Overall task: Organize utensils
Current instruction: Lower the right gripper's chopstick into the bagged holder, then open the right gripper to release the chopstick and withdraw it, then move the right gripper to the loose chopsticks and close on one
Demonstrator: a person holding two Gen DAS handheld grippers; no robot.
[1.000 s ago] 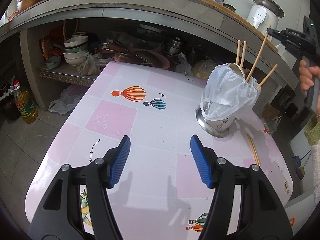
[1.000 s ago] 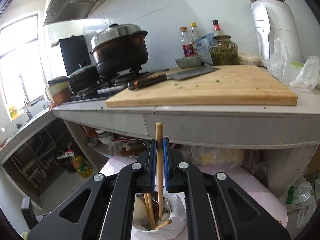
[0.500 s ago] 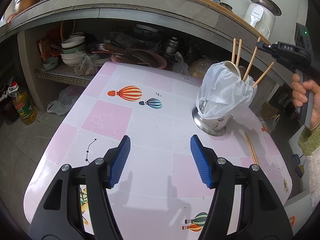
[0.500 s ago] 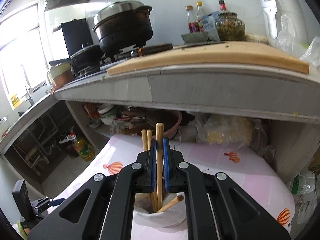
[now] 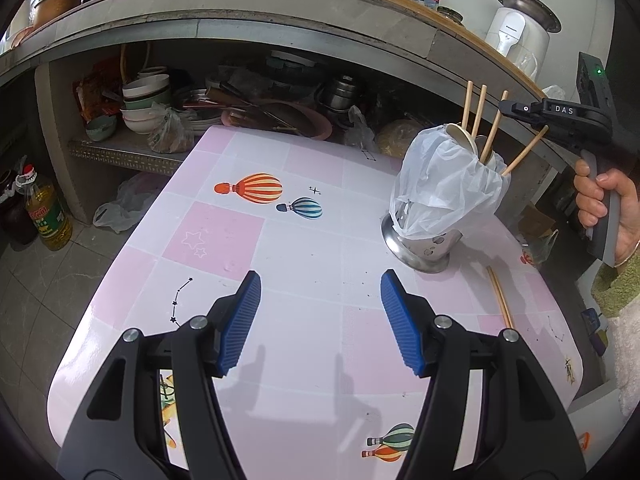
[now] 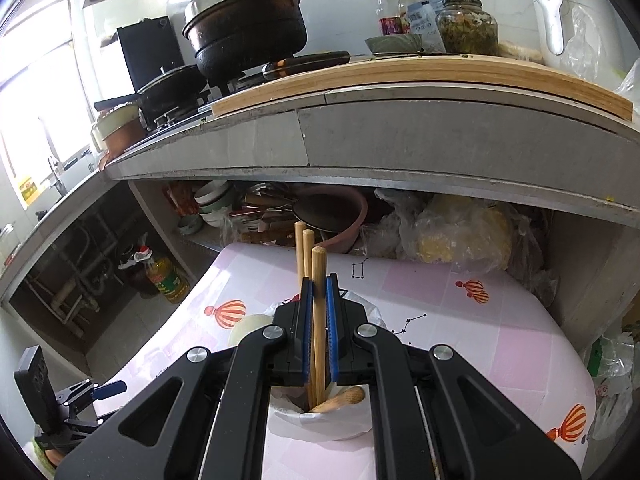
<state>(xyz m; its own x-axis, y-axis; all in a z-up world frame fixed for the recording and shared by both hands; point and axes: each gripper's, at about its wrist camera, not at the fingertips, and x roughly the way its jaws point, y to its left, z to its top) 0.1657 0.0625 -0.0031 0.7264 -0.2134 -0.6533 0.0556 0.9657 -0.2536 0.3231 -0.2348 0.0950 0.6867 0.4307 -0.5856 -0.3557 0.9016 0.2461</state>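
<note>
The step in hand looks like dropping one more wooden chopstick [image 6: 319, 320] into the steel utensil holder draped in a thin white plastic bag [image 5: 436, 200]. The right gripper [image 6: 319, 292] has its blue fingers [image 6: 306, 320] clamped on the stick near its upper end, the lower end already down inside the holder's mouth among the other chopsticks [image 5: 474, 114] that stand there. To do it well, the stick should go in close to upright, clear of the loose plastic at the rim; the fingers should part only once its tip is well down among the others, so it cannot tip out onto the desk

The right gripper points forward and downward over the holder, the person's hand [image 5: 612, 208] wrapped around its handle at the far right. The left gripper [image 5: 320, 312] hangs low over the pink-and-white patterned desk [image 5: 216, 236], angled down, fingers well apart and holding nothing — it is near the holder but not touching it. Another wooden chopstick [image 5: 500, 298] lies flat on the desk just beside the holder's base — probably next to be gathered
</note>
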